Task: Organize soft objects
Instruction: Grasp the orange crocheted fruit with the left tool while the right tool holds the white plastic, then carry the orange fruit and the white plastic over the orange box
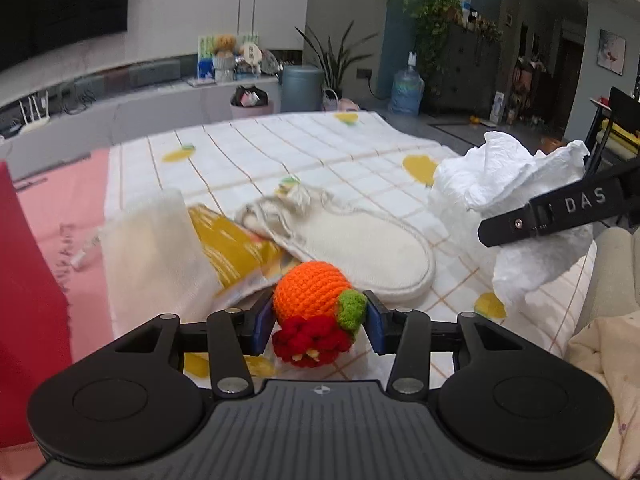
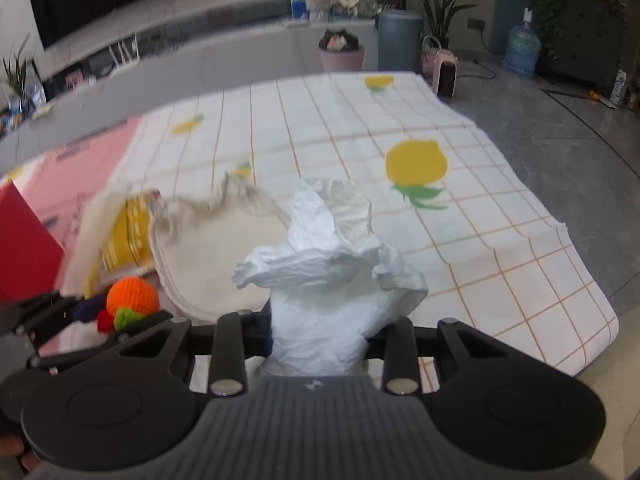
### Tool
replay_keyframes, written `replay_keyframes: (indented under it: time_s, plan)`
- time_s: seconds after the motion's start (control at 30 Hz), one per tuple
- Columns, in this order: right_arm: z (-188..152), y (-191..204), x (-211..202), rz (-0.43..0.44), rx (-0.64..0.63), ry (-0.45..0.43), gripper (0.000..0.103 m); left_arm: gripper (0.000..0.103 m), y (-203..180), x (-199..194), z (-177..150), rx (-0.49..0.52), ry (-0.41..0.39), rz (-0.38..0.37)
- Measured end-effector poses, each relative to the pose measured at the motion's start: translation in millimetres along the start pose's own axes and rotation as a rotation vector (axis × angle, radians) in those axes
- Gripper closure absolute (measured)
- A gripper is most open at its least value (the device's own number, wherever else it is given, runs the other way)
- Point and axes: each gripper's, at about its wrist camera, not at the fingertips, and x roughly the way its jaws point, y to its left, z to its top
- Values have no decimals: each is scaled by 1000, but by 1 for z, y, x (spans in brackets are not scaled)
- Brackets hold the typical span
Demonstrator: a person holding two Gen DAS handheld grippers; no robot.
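Left wrist, crochet orange (image 1: 310, 294) between claw (image 1: 318, 322) pads

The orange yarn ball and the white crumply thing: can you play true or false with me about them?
1. The orange crochet ball sits between the left gripper jaws. True.
2. The right gripper holds the crumpled white paper. True.
3. The tablecloth has blue stars. False: yellow fruit on a checked pattern.
4. The cream drawstring pouch hangs in the air. False: it lies on the tablecloth.
5. The ball has a green bit. True.
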Motion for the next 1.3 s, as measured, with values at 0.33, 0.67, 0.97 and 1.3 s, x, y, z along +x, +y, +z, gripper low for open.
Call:
replay_keyframes:
  time_s: [0.33, 0.67, 0.97, 1.3]
  plan:
    - [10, -7, -32, 261, 175, -136, 78, 51, 9, -61, 20, -9, -85, -4]
    - [31, 62, -103, 399, 84, -257, 80, 51, 54, -156, 36, -69, -163, 68]
    - [38, 184, -175, 499, -91, -318, 80, 51, 141, -259, 40, -195, -217, 214]
    - [41, 345, -167, 521, -341, -229, 80, 51, 231, -310, 21, -346, -270, 365]
